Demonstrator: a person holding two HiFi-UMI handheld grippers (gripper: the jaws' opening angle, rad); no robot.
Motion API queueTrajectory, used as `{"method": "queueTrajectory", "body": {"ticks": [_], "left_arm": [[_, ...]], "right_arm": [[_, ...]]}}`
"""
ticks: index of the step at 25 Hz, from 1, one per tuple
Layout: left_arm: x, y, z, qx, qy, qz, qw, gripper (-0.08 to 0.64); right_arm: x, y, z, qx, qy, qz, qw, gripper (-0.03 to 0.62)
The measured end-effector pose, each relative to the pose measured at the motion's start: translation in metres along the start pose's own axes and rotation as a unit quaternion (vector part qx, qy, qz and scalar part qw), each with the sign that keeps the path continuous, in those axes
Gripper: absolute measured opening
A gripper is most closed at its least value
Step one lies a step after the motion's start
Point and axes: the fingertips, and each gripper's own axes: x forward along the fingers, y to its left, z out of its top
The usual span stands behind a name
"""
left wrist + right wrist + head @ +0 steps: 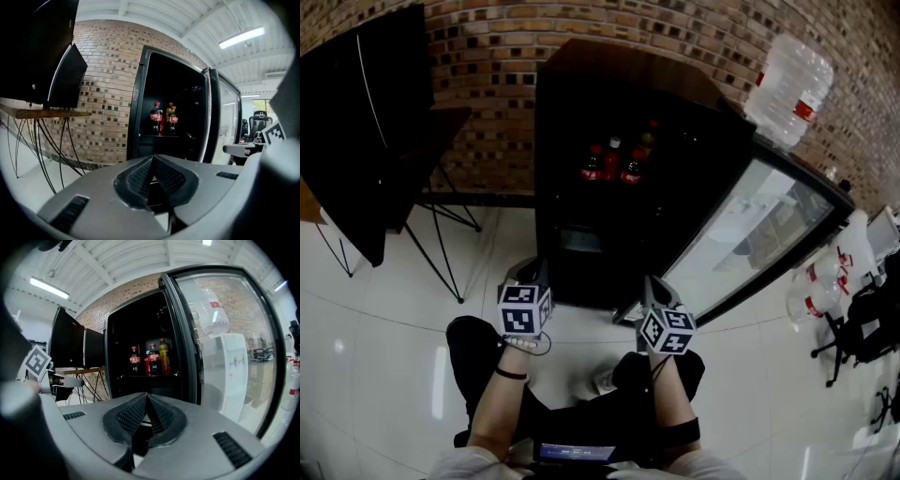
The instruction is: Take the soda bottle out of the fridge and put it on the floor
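Observation:
The black fridge (623, 112) stands open, its glass door (755, 230) swung out to the right. On a shelf inside stand red-labelled cola bottles (592, 165) (156, 118) (152, 359) and a yellow-orange soda bottle (163, 357) (168, 109) behind them. Both grippers are held low in front of the fridge, well short of the shelf. My left gripper (532, 274) (153, 157) is shut with nothing in it. My right gripper (654, 286) (146, 395) is shut too, nothing between its pads.
Black screens (356, 131) on thin-legged stands (441, 253) sit to the left by the brick wall. A large water jug (787, 80) tops a white dispenser (229, 371) behind the door. More jugs (811, 291) and an office chair (862, 328) stand at the right.

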Motion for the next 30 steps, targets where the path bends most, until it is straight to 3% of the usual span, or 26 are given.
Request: {"method": "queueTrajectory", "body": {"ticks": [5,11,18,23,30], "left_arm": [[-0.012,0.009,0.001,0.011,0.005,-0.003,0.9999,0.000],[-0.016,0.009,0.004,0.013,0.001,-0.012,0.9998,0.002],[-0.021,0.006,-0.003,0.021,0.007,-0.022,0.9995,0.002],[-0.025,0.011,-0.011,0.027,0.017,-0.021,0.9993,0.002],[-0.033,0.030,-0.019,0.019,0.023,-0.007,0.9995,0.002]], "right_arm": [[0.008,0.020,0.032,0.014,-0.032,0.018,0.999,0.045],[0.067,0.040,0.112,-0.044,-0.039,0.040,0.997,0.204],[0.145,0.033,0.178,-0.041,-0.025,0.029,0.998,0.279],[0.207,0.014,0.195,-0.054,0.007,-0.003,0.999,0.287],[0.251,-0.010,0.177,-0.045,0.057,-0.034,0.997,0.285]]}}
